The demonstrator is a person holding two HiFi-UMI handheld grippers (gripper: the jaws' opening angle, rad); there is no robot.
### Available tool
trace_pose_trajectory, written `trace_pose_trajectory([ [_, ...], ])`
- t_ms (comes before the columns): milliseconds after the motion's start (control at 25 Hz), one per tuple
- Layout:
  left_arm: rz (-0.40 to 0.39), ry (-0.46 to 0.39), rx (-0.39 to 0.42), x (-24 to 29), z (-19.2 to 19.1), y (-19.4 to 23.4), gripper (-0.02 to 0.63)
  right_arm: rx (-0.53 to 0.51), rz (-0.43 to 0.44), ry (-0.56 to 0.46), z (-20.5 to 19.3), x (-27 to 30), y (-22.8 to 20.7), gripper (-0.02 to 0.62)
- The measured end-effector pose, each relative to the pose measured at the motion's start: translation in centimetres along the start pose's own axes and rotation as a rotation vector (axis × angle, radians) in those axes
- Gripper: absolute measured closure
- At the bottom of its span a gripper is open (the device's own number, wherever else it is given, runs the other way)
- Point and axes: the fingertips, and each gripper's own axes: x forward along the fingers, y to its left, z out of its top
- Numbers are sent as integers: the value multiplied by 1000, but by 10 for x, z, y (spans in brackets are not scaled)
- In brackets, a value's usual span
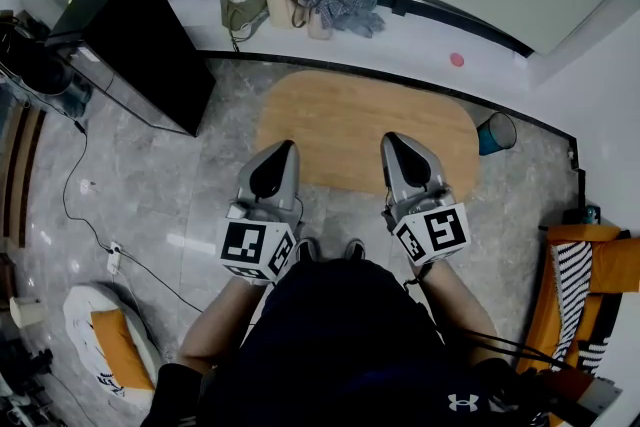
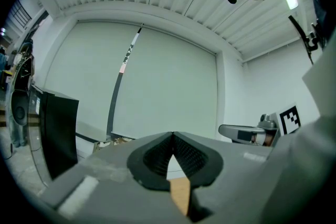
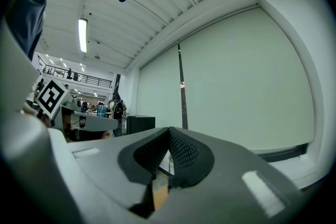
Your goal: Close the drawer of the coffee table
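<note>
- Coffee table (image 1: 350,120): a wooden oval top on the floor just ahead of the person's feet. Its long axis runs left to right in the head view, and its drawer is hidden from above.
- Left gripper (image 1: 287,147) and right gripper (image 1: 391,139): jaws pressed together, empty, over the table's near edge.
- Teal bin (image 1: 497,132): upright beside the table's right end, with its contents too dark to tell.

The table (image 1: 365,130) has a smooth, matt, light wood top — the floor (image 1: 190,215) is glossy grey stone.
</note>
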Motion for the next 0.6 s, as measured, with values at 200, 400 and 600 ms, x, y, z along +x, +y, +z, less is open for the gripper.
trace_pose_trajectory([
  [200, 2, 6, -3, 0, -3, 3, 603, 4, -2, 3, -2, 1, 0, 594],
  [400, 5, 11, -8, 1, -7, 5, 603, 8, -10, 6, -5, 1, -2, 594],
  [600, 6, 12, -8, 0, -8, 7, 603, 7, -12, 7, -5, 3, -2, 594],
])
